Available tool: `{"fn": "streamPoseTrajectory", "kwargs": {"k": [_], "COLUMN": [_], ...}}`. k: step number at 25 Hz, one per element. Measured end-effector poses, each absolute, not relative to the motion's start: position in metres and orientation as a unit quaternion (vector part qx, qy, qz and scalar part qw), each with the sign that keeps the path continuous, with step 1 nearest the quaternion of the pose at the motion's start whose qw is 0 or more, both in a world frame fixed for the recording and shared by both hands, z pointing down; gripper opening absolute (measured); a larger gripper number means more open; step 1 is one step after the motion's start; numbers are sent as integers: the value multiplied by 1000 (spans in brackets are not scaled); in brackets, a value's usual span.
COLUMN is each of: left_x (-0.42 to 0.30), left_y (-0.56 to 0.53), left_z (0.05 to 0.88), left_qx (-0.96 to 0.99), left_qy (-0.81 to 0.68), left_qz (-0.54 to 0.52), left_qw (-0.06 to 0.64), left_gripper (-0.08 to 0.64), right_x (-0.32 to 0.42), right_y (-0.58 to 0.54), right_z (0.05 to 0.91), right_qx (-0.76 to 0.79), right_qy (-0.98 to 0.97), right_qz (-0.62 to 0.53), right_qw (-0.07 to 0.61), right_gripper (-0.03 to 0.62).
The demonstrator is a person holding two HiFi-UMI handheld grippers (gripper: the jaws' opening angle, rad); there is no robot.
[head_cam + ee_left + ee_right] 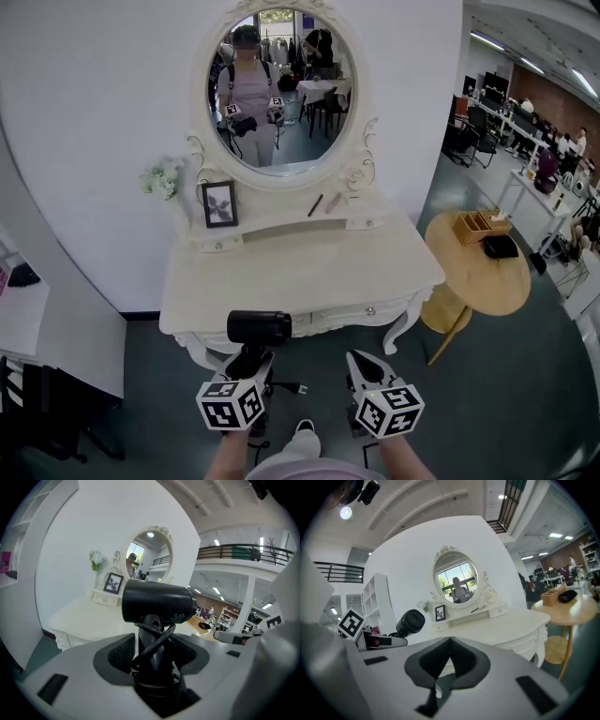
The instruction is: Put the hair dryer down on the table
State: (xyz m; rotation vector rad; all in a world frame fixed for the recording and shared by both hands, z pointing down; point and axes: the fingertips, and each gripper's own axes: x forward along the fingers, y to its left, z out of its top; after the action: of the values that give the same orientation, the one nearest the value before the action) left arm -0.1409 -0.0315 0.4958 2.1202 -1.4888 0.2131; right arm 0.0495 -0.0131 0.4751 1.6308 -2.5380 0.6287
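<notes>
Near left, the left gripper (247, 364) is clamped on the handle of the black, cord-wrapped hair dryer (260, 327), barrel up, at the near edge of the cream dressing table (309, 272). Whether it hangs over the top or just short is hard to judge. Carrying is the step in hand. The next move calls for reaching farther and lowering it onto bare tabletop. Rightward, the right gripper (364, 366) is closed on nothing.
</notes>
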Motion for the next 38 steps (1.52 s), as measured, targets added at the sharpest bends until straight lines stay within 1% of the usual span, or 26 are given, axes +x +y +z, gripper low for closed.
{"fn": "streamPoseTrajectory", "kwargs": {"k": [8,14,27,38], "left_x": [-155,-157,-132,-100], "left_y": [-102,-141,-241,-327], "left_z": [490,494,491,500], "left_qx": [791,792,797,799], "left_qy": [-547,-546,-545,-541], "left_qz": [70,78,87,103], "left_qw": [265,262,246,243], "left_gripper": [227,227,227,227], "right_x": [36,42,63,85], "right_y": [-76,-102,-197,-264], "right_z": [470,477,479,487], "right_qx": [540,551,548,543], "right_qy": [-817,-807,-810,-811], "right_qz": [198,207,209,217], "right_qw": [26,32,22,34], "right_gripper": [3,3,3,3]}}
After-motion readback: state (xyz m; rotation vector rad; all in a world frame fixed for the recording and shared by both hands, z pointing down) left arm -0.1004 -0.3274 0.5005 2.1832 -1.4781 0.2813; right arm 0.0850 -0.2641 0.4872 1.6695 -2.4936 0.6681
